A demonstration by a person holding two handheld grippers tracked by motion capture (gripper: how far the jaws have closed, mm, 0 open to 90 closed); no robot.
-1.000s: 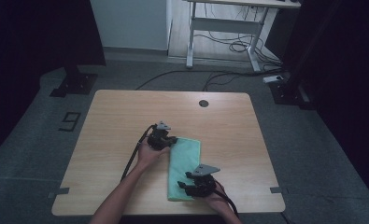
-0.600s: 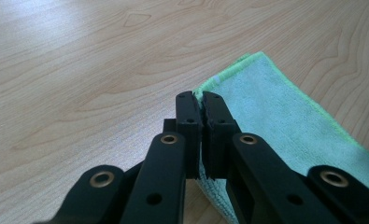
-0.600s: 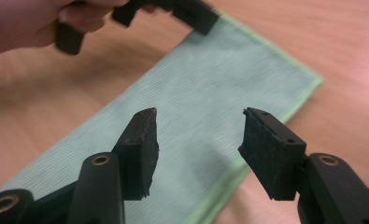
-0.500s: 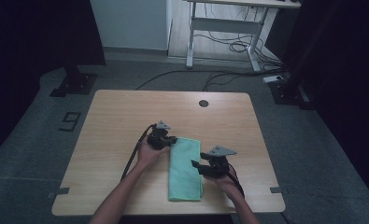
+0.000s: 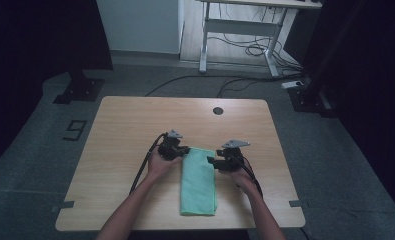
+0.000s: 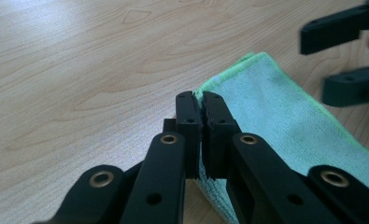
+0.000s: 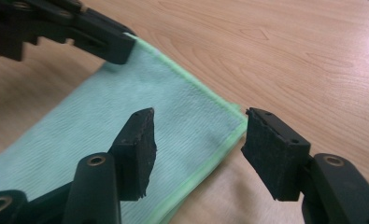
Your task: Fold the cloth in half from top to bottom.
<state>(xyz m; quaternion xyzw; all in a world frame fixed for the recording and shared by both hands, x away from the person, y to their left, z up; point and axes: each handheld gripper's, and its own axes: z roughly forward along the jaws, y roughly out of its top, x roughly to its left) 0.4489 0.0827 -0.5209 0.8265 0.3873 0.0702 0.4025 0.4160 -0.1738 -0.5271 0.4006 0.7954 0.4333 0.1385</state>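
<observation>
Two tools work a folded green microfibre cloth lying long on the wooden worktop: in the high view the left tool sits at its far left corner and the right tool at its far right edge. In the left gripper view that tool is clenched on the cloth's corner. In the right gripper view the tool has just been opening, released, its jaws straddling the far right corner without pressing. Lower it squarely over the hem before closing, so both layers are caught.

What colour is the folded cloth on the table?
Mint green cloth with a brighter green stitched edge, clearest in the right gripper view.
</observation>
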